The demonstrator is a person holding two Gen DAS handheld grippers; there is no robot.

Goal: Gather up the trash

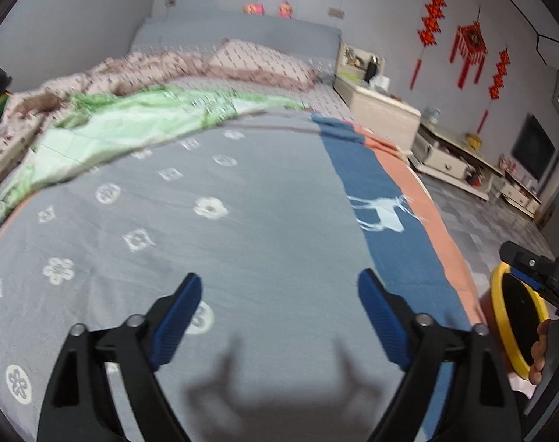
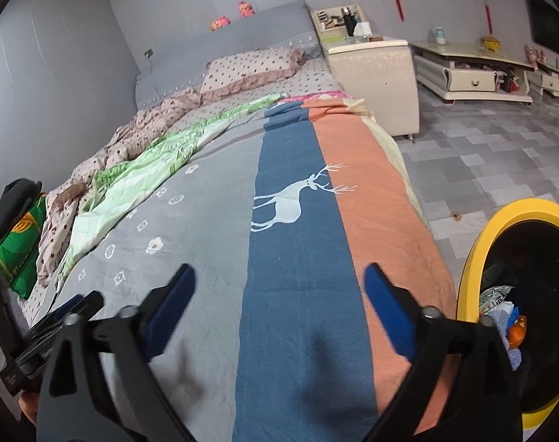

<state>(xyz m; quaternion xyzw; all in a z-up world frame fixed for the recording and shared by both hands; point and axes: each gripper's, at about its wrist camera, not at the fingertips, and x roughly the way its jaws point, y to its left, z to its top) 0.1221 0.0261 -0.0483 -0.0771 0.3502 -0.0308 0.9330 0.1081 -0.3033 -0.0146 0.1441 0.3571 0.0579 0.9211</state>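
Left gripper [image 1: 279,316]: jaws spread wide, nothing between the blue pads; it hangs over the grey flowered part of the bed cover, near the foot edge of the bed.
Right gripper [image 2: 279,309]: jaws spread wide, nothing held; it hangs over the blue stripe of the cover, near the foot edge.
Bed cover [image 2: 297,140]: lies flat; grey field, blue stripe with a white deer [image 2: 294,199], orange stripe along the right edge.
Trash bin [image 2: 500,228]: yellow rim, black inside; it stands on the floor just beside the bed's right edge, near the foot corner.
Trash [image 2: 500,313]: crumpled paper and wrappers lie inside the bin.
Green quilt [image 2: 139,169]: bunched along the cover's left edge.
Pillow [image 2: 250,70]: at the head end of the bed.
Nightstand [image 2: 371,70]: beside the head corner, right side.
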